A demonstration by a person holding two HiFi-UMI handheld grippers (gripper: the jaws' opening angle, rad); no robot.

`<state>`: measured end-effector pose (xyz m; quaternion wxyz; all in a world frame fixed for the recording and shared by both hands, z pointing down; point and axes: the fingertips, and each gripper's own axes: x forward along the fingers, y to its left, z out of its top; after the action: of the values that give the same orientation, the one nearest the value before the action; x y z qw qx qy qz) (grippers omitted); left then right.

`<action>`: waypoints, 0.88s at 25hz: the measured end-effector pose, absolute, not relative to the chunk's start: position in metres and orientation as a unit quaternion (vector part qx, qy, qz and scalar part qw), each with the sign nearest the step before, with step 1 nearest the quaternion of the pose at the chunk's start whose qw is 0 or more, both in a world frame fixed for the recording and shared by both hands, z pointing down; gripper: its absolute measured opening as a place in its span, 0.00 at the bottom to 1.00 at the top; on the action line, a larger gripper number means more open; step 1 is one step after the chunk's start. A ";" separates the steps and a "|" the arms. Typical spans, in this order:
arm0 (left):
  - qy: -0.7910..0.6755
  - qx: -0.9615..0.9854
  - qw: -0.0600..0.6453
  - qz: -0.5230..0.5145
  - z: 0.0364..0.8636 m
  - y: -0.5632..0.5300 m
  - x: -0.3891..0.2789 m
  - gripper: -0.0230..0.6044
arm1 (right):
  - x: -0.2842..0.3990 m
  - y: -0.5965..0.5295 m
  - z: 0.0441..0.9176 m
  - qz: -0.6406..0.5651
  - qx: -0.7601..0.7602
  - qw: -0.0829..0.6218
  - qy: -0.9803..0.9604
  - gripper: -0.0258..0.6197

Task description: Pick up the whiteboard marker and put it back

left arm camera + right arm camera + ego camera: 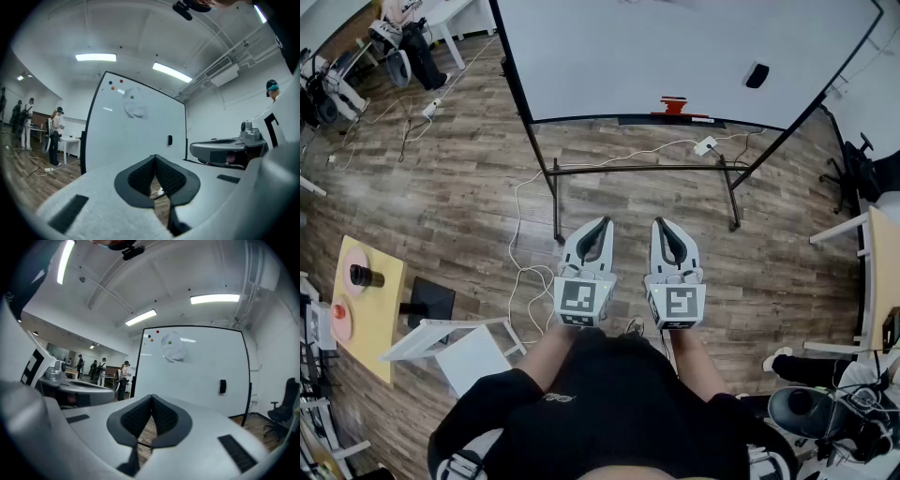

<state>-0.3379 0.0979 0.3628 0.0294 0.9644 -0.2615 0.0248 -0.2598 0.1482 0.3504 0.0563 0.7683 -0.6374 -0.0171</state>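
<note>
The whiteboard (675, 47) stands on a black frame ahead of me, across the wood floor. On the tray along its lower edge lie a small red object (673, 106) and a thin pale stick (703, 119); which one is the marker I cannot tell. A black eraser (757, 75) clings to the board. My left gripper (605, 222) and right gripper (659, 223) are held side by side, level, well short of the board. Both are shut with nothing in them. In the left gripper view the pads (143, 176) meet at the tip; in the right gripper view the pads (164, 416) do the same.
White cables (520, 272) and a power strip (705, 145) lie on the floor by the board's legs. A yellow side table (366, 309) and a white frame (455, 342) stand at my left. An office chair (862, 164) is at the right. People (124, 376) stand far behind.
</note>
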 end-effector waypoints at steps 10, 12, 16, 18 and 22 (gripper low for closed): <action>-0.175 0.983 0.046 0.025 0.383 0.097 -0.326 0.05 | -0.255 0.159 0.374 0.017 0.819 0.080 -0.568 0.04; -0.151 0.987 0.043 0.025 0.386 0.100 -0.316 0.05 | -0.249 0.166 0.377 0.019 0.835 0.088 -0.543 0.04; -0.111 0.991 0.066 0.021 0.394 0.111 -0.295 0.05 | -0.233 0.190 0.387 0.030 0.857 0.095 -0.505 0.04; -0.089 0.993 0.069 0.031 0.403 0.118 -0.285 0.05 | -0.224 0.204 0.394 0.039 0.867 0.093 -0.488 0.04; -0.070 0.995 0.065 0.039 0.406 0.124 -0.256 0.05 | -0.196 0.216 0.399 0.044 0.879 0.092 -0.466 0.04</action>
<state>-0.2563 0.1237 0.4057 0.0648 0.9947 -0.0702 0.0386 -0.1956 0.2158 0.3986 0.0920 0.8788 -0.4661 0.0444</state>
